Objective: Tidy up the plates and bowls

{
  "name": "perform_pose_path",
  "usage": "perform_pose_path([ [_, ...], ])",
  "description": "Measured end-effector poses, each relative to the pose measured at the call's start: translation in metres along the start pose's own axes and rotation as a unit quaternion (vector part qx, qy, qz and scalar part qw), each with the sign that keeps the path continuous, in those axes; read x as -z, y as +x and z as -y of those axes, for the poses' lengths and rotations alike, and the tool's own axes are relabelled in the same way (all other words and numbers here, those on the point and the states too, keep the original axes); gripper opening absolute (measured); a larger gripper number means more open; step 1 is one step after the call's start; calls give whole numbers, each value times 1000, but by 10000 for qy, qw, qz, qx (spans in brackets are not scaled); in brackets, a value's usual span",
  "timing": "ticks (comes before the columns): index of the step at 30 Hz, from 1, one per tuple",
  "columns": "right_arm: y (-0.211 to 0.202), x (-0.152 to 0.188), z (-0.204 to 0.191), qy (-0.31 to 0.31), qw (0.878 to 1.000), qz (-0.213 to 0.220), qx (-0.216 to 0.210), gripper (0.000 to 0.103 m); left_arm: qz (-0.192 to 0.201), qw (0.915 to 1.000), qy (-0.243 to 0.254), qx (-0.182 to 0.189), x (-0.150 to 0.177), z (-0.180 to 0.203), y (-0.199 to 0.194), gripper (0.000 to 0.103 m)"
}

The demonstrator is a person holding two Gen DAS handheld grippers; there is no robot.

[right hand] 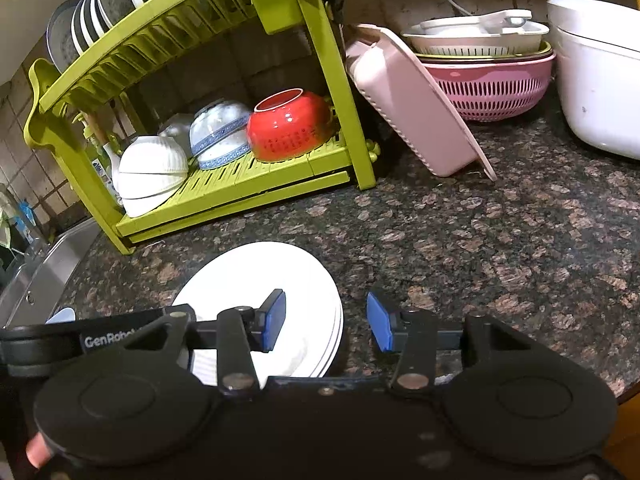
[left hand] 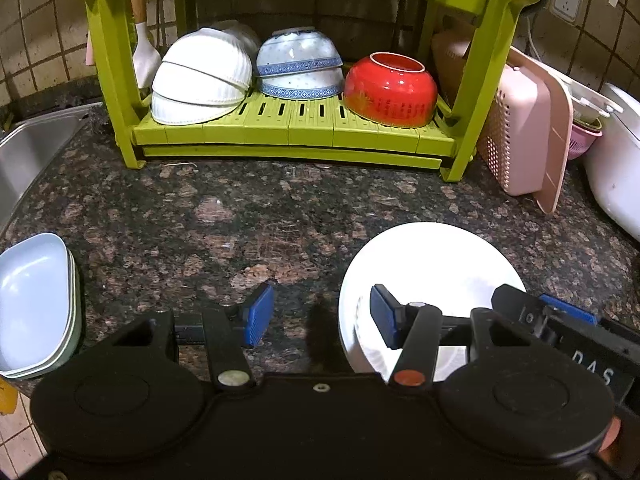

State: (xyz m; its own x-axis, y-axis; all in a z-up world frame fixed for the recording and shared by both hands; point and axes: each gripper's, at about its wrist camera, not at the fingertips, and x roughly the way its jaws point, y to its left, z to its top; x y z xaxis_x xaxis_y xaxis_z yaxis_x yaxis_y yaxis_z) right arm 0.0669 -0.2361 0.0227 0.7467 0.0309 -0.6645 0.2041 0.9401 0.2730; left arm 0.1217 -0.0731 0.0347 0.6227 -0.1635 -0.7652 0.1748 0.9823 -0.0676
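Both claws, left (left hand: pixel 320 316) and right (right hand: pixel 326 320), gape wide and empty over the white plate stack (right hand: pixel 280 280); pinch apparently the top rim only, then lift toward the green rack (right hand: pixel 224 184).

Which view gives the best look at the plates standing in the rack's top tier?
The right wrist view. It shows the upright plates slotted in a row along the top tier of the green rack. The left wrist view cuts off at the rack's upper edge, so those plates are out of frame there.
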Motion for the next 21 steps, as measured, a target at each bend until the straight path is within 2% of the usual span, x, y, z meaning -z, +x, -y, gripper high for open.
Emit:
perform_pose_path([
  [16, 14, 2, -4, -97, 9997, -217, 108, 43, -164, 9998, 103, -81, 2, 9, 14, 59],
  [21, 17, 4, -6, -133, 9995, -265, 114, 40, -196, 9997, 127, -91, 3, 9, 17, 55],
])
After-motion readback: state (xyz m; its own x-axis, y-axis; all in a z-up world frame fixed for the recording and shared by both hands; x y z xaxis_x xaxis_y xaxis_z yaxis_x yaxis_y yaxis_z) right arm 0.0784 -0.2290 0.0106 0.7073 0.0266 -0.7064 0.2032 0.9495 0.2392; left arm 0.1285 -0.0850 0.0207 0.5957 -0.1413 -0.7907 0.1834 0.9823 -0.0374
